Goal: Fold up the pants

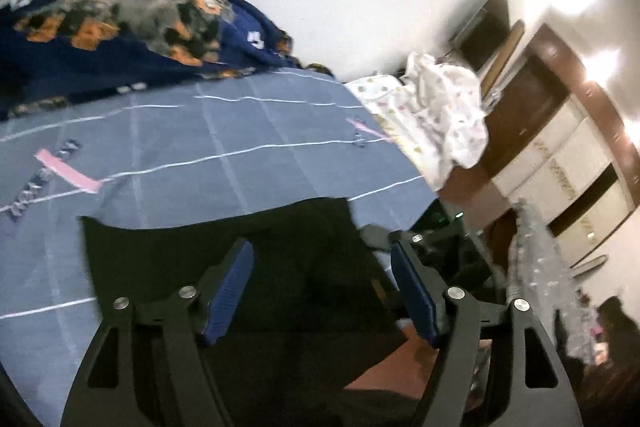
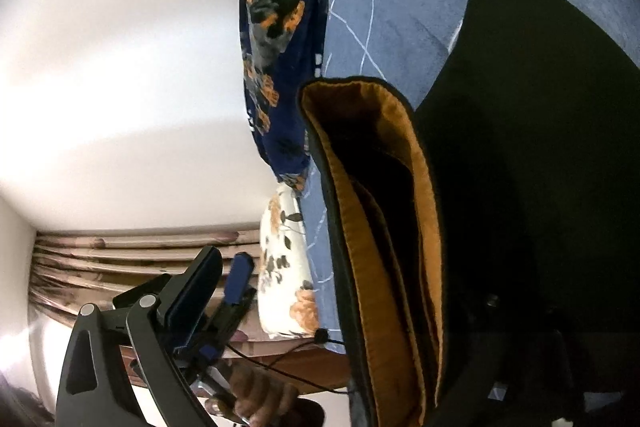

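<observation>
Black pants (image 1: 224, 235) lie spread on the blue checked bedsheet (image 1: 208, 131). My left gripper (image 1: 320, 251) hovers over them, open, with nothing between its blue pads (image 1: 232, 287). In the right wrist view the pants' waistband with its orange-brown lining (image 2: 384, 195) stands up close to the camera. My right gripper (image 2: 352, 267) is open wide. Its left finger (image 2: 196, 287) is clear of the cloth, and its other finger is lost in the dark fabric. A hand (image 2: 260, 399) holds the left gripper's handle just beyond that finger.
A dark blue floral blanket (image 1: 120, 27) is bunched along the bed's far side. A white patterned cloth (image 1: 436, 107) lies at the bed's corner, with a wardrobe (image 1: 560, 155) beyond. A floral pillow (image 2: 284, 267) and a curtain (image 2: 120, 255) sit at the other end. Pink tape marks (image 1: 68, 171) are on the sheet.
</observation>
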Motion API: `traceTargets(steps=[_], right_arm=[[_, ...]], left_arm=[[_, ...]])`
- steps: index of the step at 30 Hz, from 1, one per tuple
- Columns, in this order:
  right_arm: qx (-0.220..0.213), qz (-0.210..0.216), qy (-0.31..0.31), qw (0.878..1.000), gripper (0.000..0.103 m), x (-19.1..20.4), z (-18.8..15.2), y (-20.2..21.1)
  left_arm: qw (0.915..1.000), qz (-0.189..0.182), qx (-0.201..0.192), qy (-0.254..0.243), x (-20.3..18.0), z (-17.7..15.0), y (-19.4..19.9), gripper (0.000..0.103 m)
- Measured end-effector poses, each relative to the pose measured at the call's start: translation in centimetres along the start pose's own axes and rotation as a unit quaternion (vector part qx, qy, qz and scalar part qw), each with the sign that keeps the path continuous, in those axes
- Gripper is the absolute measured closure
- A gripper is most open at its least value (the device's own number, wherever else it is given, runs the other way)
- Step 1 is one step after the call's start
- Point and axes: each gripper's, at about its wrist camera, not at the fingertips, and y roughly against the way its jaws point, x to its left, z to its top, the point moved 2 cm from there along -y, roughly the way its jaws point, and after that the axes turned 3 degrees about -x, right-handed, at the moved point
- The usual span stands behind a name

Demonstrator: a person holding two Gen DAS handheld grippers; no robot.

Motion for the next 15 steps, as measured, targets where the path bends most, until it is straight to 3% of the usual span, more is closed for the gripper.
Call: traceTargets(steps=[7,10,13,14,15], right_arm=[[0.027,-0.058,0.035,0.997,0.01,0.7,-0.1,-0.2],[0.041,-0.109,0.067,0.991,0.025,0.9,-0.4,-0.3],[0.049,-0.158,0.09,0.982,0.061,0.5,-0.7,-0.4],[0.05,-0.178,0.097,0.978,0.083,0.3,-0.7,-0.3],[0.05,-0.181,0.098,0.977,0.087,0.2,-0.7,-0.1]], left_arm=[[0.9963,0.085,-0.007,-0.008,3.6,-3.8,4.3,0.03],[0.9948,0.101,0.001,0.005,5.0,-5.6,4.8,0.03],[0.9918,0.127,0.007,0.001,5.9,-7.0,5.1,0.03],[0.9908,0.135,0.009,-0.003,6.0,-7.4,5.1,0.03],[0.99,0.141,0.012,-0.006,6.0,-7.7,5.1,0.03]])
